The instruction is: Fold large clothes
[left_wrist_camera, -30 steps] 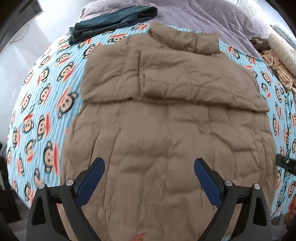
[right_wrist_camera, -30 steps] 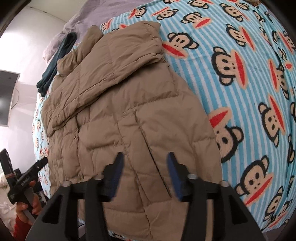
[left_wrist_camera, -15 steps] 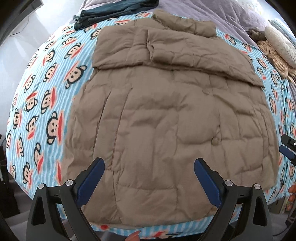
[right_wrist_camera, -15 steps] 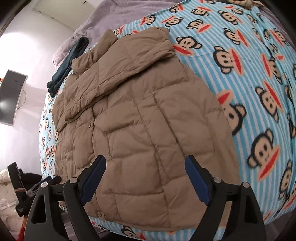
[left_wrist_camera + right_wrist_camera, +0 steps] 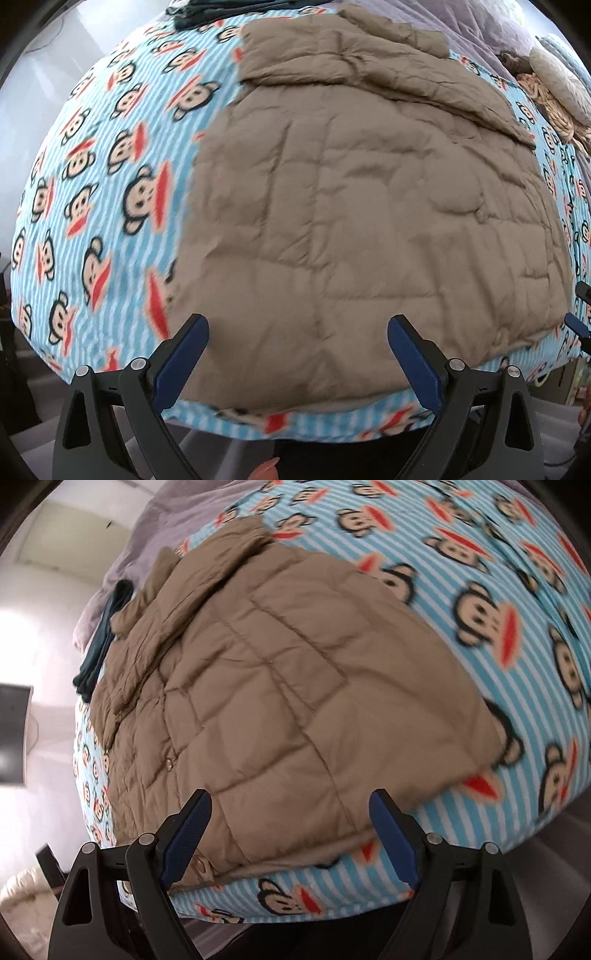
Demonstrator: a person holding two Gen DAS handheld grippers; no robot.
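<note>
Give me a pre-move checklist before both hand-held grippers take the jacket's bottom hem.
1. Left hand-held gripper open, holding nothing: ok.
2. Right hand-held gripper open, holding nothing: ok.
3. Jacket lies flat on the monkey-print blanket: ok.
4. Sleeves folded across the chest: ok.
5. Hem reachable at the bed's near edge: ok.
6. Hem between either gripper's fingers: not ok, both hang short of it.

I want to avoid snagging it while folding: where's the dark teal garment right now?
The dark teal garment lies at the bed's far end, left in the right wrist view, beside the tan jacket's collar.
</note>
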